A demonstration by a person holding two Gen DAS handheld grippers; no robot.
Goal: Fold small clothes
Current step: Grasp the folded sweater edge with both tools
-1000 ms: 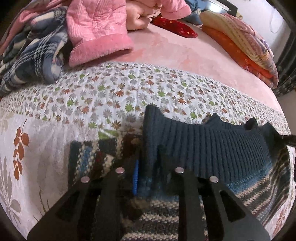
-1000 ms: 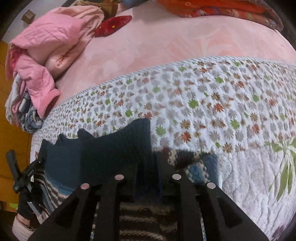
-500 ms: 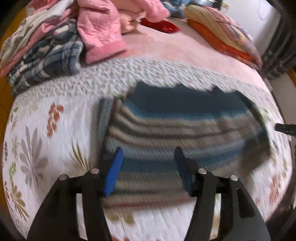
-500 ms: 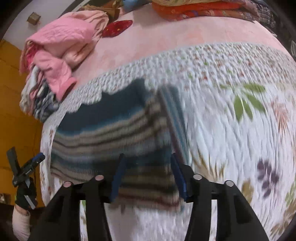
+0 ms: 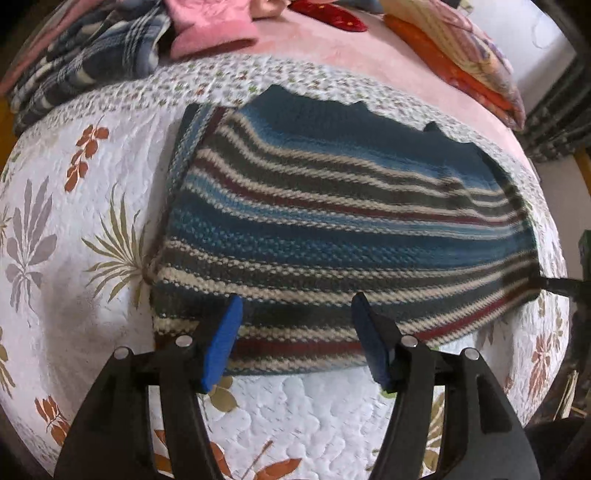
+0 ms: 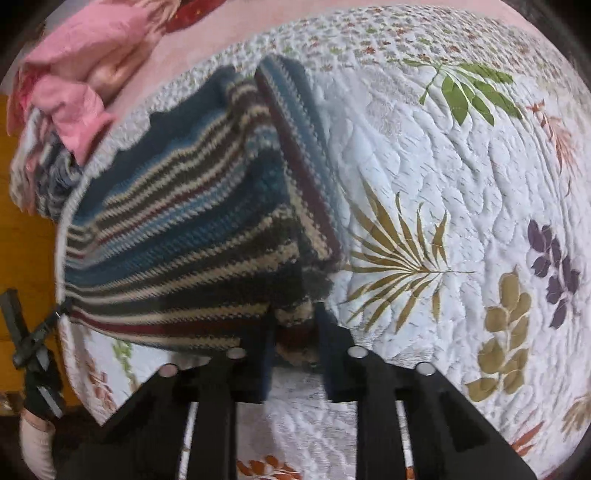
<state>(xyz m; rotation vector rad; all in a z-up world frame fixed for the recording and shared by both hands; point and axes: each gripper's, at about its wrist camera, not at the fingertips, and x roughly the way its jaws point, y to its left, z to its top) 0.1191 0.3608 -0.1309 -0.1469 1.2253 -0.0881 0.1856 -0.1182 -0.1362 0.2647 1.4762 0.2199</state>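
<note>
The striped knit sweater (image 5: 332, 221) lay flat on the quilted bedspread (image 5: 66, 258), folded into a broad band with its dark blue ribbed edge at 12 o'clock and its doubled hem toward 6 o'clock. One narrower striped panel, probably a sleeve, was tucked along its side, which suggested the garment had been laid out this way so the next fold could cross it cleanly.

The left claw (image 5: 295, 332) hovered over the near hem with its blue-padded jaws spread wide and nothing between them; the sweater filled the view from 10 o'clock round to 3 o'clock just ahead of the tips. From the right wrist view the sweater (image 6: 184, 221) sat at 10 o'clock, and its near corner reached down between the fingers of the right claw (image 6: 295, 339). Those jaws stood only partly apart with the knit corner between them, but the blur hid whether the pads actually pinched it.

A heap of other clothes, a pink padded jacket (image 5: 210, 26) and a plaid garment (image 5: 92, 48), waited at 11 o'clock farther up the bed, well apart from the sweater, likely kept aside to leave working room.
</note>
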